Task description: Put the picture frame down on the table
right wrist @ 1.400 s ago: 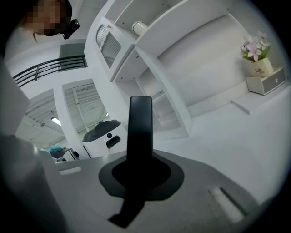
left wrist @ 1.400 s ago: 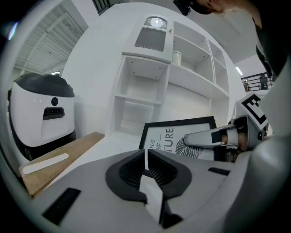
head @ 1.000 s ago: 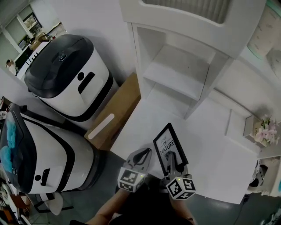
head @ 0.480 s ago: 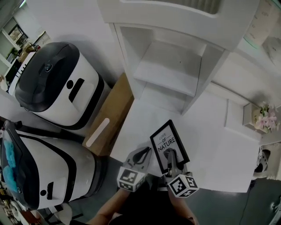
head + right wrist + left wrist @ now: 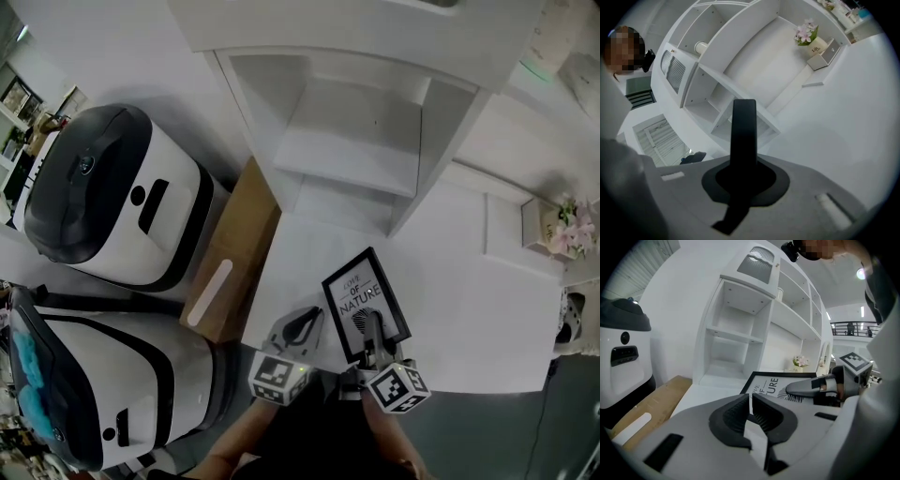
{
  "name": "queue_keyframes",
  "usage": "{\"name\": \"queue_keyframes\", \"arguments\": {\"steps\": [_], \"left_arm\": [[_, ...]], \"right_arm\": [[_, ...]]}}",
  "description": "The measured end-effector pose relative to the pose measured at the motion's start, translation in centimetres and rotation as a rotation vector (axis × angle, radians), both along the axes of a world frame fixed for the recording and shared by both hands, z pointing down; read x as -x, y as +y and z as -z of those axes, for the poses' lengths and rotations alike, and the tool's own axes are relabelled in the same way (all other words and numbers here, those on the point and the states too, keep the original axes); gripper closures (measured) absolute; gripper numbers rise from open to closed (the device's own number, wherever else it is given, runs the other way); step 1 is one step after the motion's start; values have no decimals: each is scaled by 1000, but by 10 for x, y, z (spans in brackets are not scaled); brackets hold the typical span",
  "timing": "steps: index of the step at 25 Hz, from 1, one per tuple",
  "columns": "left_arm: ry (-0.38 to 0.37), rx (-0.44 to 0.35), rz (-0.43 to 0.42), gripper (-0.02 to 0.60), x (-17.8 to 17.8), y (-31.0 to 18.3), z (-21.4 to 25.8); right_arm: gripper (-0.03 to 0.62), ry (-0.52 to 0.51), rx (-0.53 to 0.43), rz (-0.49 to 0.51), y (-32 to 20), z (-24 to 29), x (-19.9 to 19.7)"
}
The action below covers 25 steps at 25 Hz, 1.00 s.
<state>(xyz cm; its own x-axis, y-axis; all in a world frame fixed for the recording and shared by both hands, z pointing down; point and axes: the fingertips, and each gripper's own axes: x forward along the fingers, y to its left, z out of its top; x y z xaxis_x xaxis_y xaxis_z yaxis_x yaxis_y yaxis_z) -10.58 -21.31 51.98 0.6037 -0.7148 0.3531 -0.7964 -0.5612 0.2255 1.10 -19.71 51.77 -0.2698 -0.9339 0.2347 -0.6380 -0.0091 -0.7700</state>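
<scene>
Picture frame (image 5: 364, 302): thin black border, white print with lettering and a dark motif, face up. It is over the near edge of the white table (image 5: 469, 309), in front of the shelf unit (image 5: 356, 141). The far end looks low to the tabletop, but I cannot tell whether any part touches. By my reading it is not yet laid down.

Handling, judged: light, rigid, flat. The front is probably glazed, so slick and breakable, and the corners would take a knock badly. Best held by the border at one short edge, as here, and lowered far edge first rather than dropped.

Right gripper (image 5: 373, 326): jaws closed on the frame's near edge, one finger lying across the print, the other presumably beneath. In the right gripper view the frame shows edge-on as a dark bar (image 5: 744, 129) running straight out from between the jaws. They stand apart only by the frame's own thickness.

Left gripper (image 5: 302, 326): just beside the frame's left side, not touching it. Jaws together, ribbed pads (image 5: 768, 416) meeting, nothing between them.

Around: a brown board (image 5: 230, 253) against the table's left side, with two white-and-black machines (image 5: 112, 178) beyond it. A small pot of pink flowers (image 5: 572, 239) stands at far right, well apart from the frame.
</scene>
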Motion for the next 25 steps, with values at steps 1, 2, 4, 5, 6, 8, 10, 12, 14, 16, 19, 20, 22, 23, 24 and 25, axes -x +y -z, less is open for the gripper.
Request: {"name": "queue_keyframes", "arguments": {"steps": [1, 2, 4, 5, 6, 8, 10, 12, 14, 16, 19, 20, 22, 23, 24, 25], "left_arm": [[-1, 0, -5, 554, 2, -1, 0], [-2, 0, -10, 554, 3, -2, 0], [1, 1, -19, 554, 6, -4, -1], [4, 1, -23, 554, 7, -5, 0], [8, 1, -26, 554, 8, -6, 0], [13, -1, -32, 554, 10, -7, 0], [16, -3, -36, 554, 13, -9, 1], [18, -1, -35, 554, 16, -10, 0], [16, 5, -34, 554, 21, -11, -2], [13, 7, -32, 554, 24, -12, -5], [14, 14, -29, 554, 28, -15, -7], [14, 12, -29, 554, 29, -16, -8], [11, 13, -27, 554, 31, -17, -10], [10, 18, -26, 554, 31, -18, -11], [10, 24, -24, 554, 32, -18, -12], [10, 28, -23, 554, 32, -18, -13]], "right_arm": [[583, -5, 2, -8, -1, -1, 1], [583, -12, 3, -16, -2, -2, 2], [583, -32, 7, -29, -4, -4, 5], [583, -47, 10, -36, -5, -6, 7], [583, -64, 15, -43, -6, -7, 8], [583, -97, 25, -55, -8, -10, 13], [583, -134, 34, -66, -10, -13, 18], [583, -170, 50, -78, -12, -18, 22], [583, -204, 68, -88, -14, -24, 26], [583, -249, 63, -85, -19, -25, 31], [583, -341, 28, -71, -29, -23, 38], [583, -363, 25, -69, -31, -23, 40], [583, -376, 67, -84, -31, -32, 40], [583, -379, 76, -87, -32, -35, 40], [583, -382, 65, -81, -35, -35, 40], [583, -386, 50, -72, -38, -34, 41]]}}
